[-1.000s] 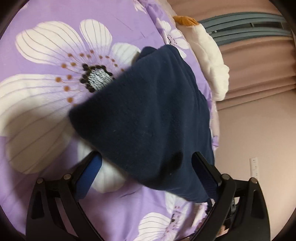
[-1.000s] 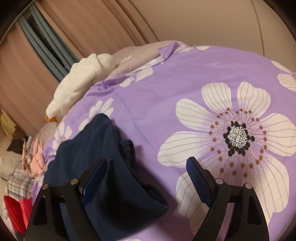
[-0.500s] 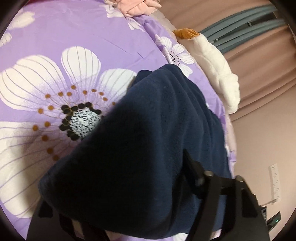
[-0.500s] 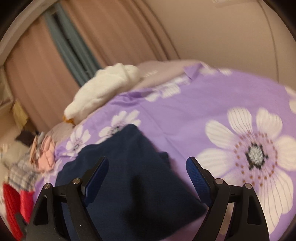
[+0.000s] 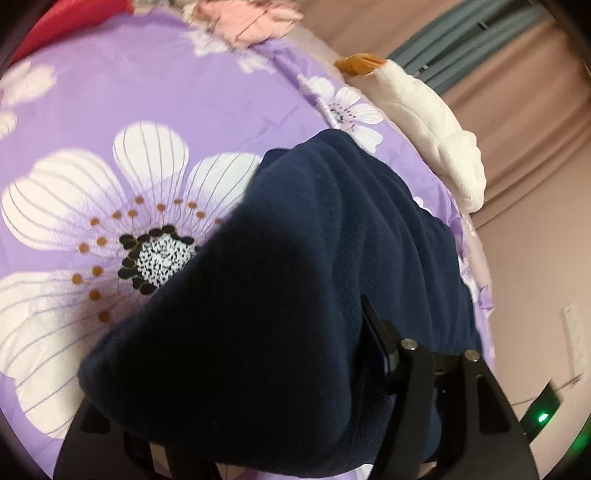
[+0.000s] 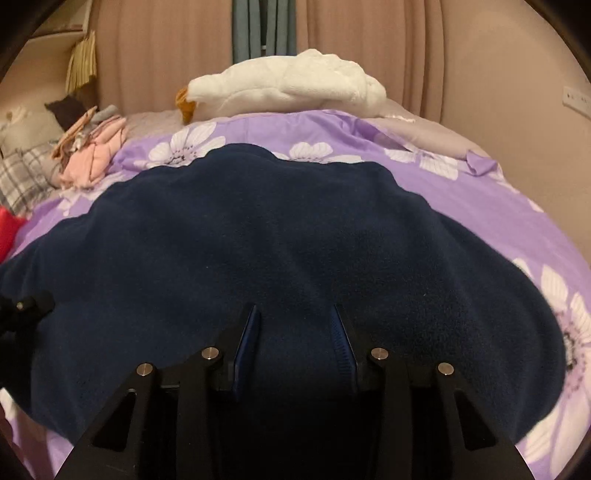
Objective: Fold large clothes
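Observation:
A dark navy fleece garment [image 6: 280, 243] lies on a purple flowered bedspread [image 6: 461, 192]. It also fills the left wrist view [image 5: 295, 288]. My right gripper [image 6: 294, 332] has its two blue-padded fingers close together with navy fleece pinched between them. My left gripper [image 5: 258, 398] is pushed into the fleece. Only its right finger [image 5: 384, 343] shows; the cloth drapes over the left one. Fleece is bunched against that finger. The left gripper's body also shows at the left edge of the right wrist view [image 6: 22, 314].
A white plush goose [image 6: 288, 88] lies at the far side of the bed. A pile of pink and plaid clothes [image 6: 85, 151] sits at the far left, with red fabric [image 6: 7, 229] nearby. Curtains [image 6: 258, 29] hang behind. The bed edge and wall [image 5: 535, 258] are at the right.
Both grippers moved onto the navy fleece. The right gripper swung from the bedspread to face the garment and closed on it. The left gripper pushed into the cloth, which now covers one finger.

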{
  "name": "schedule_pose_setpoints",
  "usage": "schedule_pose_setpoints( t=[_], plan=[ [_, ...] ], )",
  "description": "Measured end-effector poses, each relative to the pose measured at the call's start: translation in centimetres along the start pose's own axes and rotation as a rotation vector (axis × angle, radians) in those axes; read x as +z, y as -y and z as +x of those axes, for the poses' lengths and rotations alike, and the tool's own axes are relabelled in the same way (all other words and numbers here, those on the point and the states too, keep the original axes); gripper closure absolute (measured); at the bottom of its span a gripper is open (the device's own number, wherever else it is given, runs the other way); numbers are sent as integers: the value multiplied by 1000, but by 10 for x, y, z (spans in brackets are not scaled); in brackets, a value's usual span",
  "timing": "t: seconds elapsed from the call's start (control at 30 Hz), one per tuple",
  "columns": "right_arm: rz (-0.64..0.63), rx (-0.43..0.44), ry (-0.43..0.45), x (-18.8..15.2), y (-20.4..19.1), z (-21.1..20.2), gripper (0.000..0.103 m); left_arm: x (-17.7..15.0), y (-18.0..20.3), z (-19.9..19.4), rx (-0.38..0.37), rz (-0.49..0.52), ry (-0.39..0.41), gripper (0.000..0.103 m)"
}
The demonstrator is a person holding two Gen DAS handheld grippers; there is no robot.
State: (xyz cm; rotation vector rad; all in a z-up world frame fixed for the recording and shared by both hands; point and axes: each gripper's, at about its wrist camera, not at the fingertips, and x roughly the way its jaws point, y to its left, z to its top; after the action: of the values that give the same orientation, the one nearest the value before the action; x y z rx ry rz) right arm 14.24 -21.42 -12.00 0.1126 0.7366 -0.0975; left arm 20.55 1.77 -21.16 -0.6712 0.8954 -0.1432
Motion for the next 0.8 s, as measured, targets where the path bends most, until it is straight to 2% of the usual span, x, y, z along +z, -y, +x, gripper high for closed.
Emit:
schedule_pose_setpoints(
  t=[0.07, 0.2, 0.3, 0.37, 0.47, 0.63, 0.7, 0.8],
  plan=[
    [44, 51, 1, 1, 11, 0, 62, 3, -3, 4, -16, -29, -18, 31],
    [59, 76, -12, 6, 16, -9, 62, 0, 2, 7, -14, 18, 5, 24],
    [78, 80, -9, 8, 22, -20, 62, 0, 1, 9, -45, 8, 11, 27],
    [107, 51, 15, 7, 35, -31, 62, 0, 2, 9, -63, 2, 10, 34],
    [175, 58, 34, 9, 60, -37, 62, -3, 11, 5, -29, 46, 41, 40],
    [348, 170, 15, 7, 97, -40, 62, -15, 47, -6, 102, 251, 160, 49],
    [374, 123, 22, 6, 106, -46, 62, -19, 58, -10, 126, 302, 199, 50],
    [377, 61, 60, 5, 116, -54, 62, -18, 61, -14, 118, 300, 221, 51]
  ],
)
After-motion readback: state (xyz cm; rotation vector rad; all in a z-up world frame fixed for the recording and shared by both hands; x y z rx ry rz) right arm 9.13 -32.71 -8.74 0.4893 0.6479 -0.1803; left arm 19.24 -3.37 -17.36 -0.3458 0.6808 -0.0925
